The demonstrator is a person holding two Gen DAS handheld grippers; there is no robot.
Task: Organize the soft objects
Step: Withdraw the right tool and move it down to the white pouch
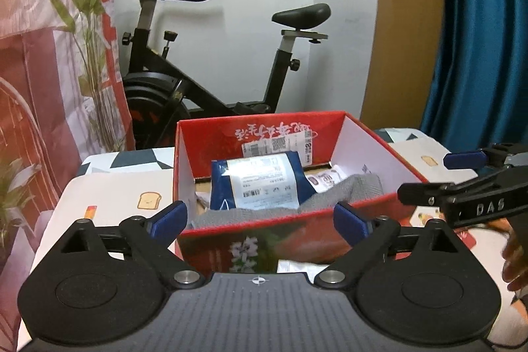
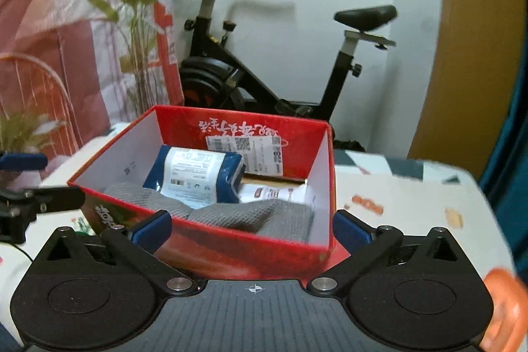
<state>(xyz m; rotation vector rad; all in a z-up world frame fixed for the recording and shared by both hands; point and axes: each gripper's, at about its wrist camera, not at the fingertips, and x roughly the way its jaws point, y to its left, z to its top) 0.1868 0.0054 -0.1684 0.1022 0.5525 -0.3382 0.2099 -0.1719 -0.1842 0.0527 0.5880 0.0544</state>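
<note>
A red open box (image 1: 297,213) (image 2: 204,236) stands on the patterned table. Inside it lie a blue and white soft pack (image 1: 260,183) (image 2: 201,177), a grey knitted cloth (image 1: 349,190) (image 2: 250,213) and a white pack (image 1: 326,178) (image 2: 274,193). My left gripper (image 1: 260,220) is open and empty, its blue pads either side of the box's near wall. My right gripper (image 2: 252,230) is open and empty in front of the box's near wall. The right gripper shows at the right edge of the left wrist view (image 1: 462,183); the left gripper shows at the left edge of the right wrist view (image 2: 29,183).
The table (image 1: 109,193) (image 2: 396,203) carries a white cloth with small food prints. A black exercise bike (image 1: 204,81) (image 2: 264,71) stands behind the table. A pink printed curtain with a plant (image 1: 49,55) hangs at left; a blue curtain (image 1: 478,38) at right.
</note>
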